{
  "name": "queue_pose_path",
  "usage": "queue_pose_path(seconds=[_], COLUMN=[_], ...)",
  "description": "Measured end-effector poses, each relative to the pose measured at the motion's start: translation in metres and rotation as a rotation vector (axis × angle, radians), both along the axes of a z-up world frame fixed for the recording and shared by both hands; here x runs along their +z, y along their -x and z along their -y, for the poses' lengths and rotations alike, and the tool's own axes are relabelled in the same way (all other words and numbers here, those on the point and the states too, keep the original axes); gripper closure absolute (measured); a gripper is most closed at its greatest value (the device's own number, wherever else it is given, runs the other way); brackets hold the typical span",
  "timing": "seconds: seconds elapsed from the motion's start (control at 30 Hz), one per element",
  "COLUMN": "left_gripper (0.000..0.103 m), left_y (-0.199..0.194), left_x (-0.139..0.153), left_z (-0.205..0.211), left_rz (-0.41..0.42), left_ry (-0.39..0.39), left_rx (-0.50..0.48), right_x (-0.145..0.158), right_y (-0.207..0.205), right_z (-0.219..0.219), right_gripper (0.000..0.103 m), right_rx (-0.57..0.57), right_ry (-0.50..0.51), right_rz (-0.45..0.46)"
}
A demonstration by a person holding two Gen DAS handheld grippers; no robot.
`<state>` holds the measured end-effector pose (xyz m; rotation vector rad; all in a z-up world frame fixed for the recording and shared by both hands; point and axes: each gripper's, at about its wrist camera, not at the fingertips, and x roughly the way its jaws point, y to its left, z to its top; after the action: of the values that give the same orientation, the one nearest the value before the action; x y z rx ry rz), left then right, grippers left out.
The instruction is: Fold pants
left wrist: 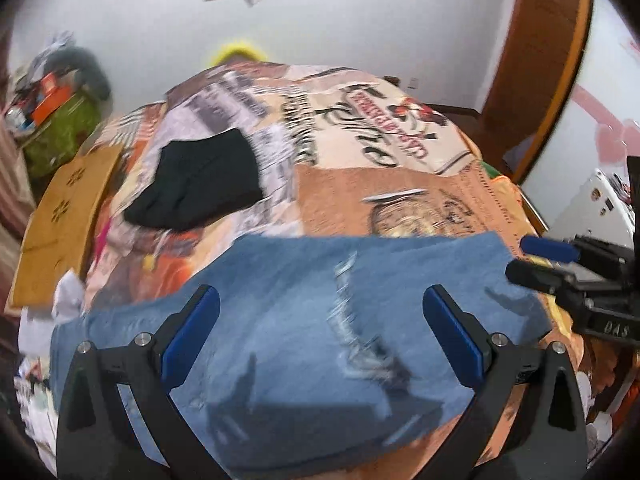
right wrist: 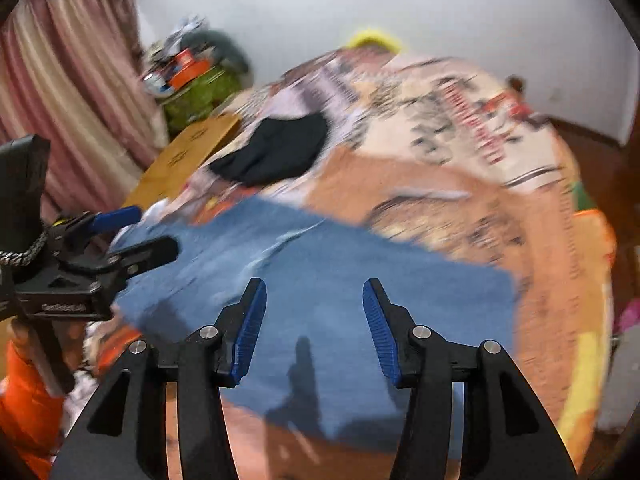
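Observation:
Blue ripped jeans [left wrist: 304,320] lie folded flat on the patterned bed cover [left wrist: 360,188]. My left gripper [left wrist: 320,296] hovers over them with its jaws wide apart and nothing between them. In the right wrist view the same jeans [right wrist: 328,280] spread under my right gripper [right wrist: 314,284], which stands open and holds nothing. That gripper also shows at the jeans' right edge [left wrist: 520,258] in the left wrist view. At the jeans' left edge the left gripper [right wrist: 154,230] shows with its fingers apart. Both views are motion-blurred.
A folded black garment [left wrist: 200,184] lies farther back on the bed. A cardboard box [left wrist: 64,216] rests at the bed's left side, with a cluttered green stand [left wrist: 60,132] behind it. A pink curtain [right wrist: 68,80] hangs left; a wooden door frame [left wrist: 536,68] stands right.

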<state>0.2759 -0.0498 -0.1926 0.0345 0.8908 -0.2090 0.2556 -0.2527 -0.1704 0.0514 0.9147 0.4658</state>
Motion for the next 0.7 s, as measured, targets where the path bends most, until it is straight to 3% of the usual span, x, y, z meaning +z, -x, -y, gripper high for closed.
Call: queue_pose_path(seconds=[0.07, 0.33, 0.43, 0.6, 0.7], left_gripper=[0.0, 0.0, 0.01, 0.013, 0.013], left_y=[-0.011, -0.046, -0.049, -0.051, -0.048], left_x=[-0.003, -0.045, -0.061, -0.097, -0.101], left_z=[0.017, 0.081, 0.093, 0.11, 0.114], left_rz=[-0.01, -0.109, -0.149, -0.242, -0.239], left_ry=[-0.006, -0.024, -0.034, -0.127, -0.161], left_rx=[-0.026, -0.106, -0.128, -0.176, -0.185], right_x=[0.0, -0.045, -0.066, -0.091, -0.094], right_y=[-0.006, -0.029, -0.029, -0.018, -0.011], right_z=[0.017, 0.053, 0.055, 0.048, 0.053], right_gripper=[0.044, 0.045, 0.045, 0.044, 0.044], right_rx=[-0.043, -0.119, -0.108, -0.085, -0.099], right_ry=[0.011, 0.055, 0.072, 0.134, 0.113], right_rz=[0.01, -0.08, -0.123, -0.141, -0.135])
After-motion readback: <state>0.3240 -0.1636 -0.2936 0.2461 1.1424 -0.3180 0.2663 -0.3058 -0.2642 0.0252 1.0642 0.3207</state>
